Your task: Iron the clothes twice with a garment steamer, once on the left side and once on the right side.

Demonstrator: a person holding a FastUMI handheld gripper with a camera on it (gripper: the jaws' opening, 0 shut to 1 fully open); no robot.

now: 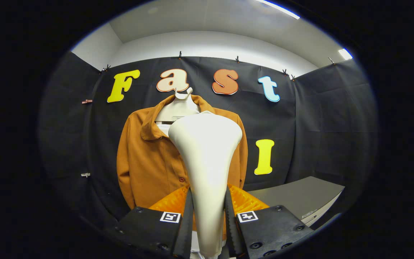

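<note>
Standing upright in the lower middle of the frame, the white steamer (207,158) is sitting between the two black fingers (184,226) of the tool (208,219), its narrow handle pinched from both sides and its broad head flaring out above them. The tool is closing narrowly on that handle, both toothed pads pressing against it, with orange ribbed pieces showing just behind the fingers on either side.

Beyond the steamer, in the middle of the frame, a brown shirt (149,162) is hanging on a white hanger (178,106) against the black cloth wall. The shirt's collar is lying open, a row of buttons is running down its front, and one sleeve is hanging along the shirt's left edge in the picture. The steamer's head is covering the centre and much of the picture-right half of the shirt; whether it is touching the cloth I cannot tell.

At the lower right of the frame, a grey tabletop (300,199) is reaching out beside the tool.
</note>
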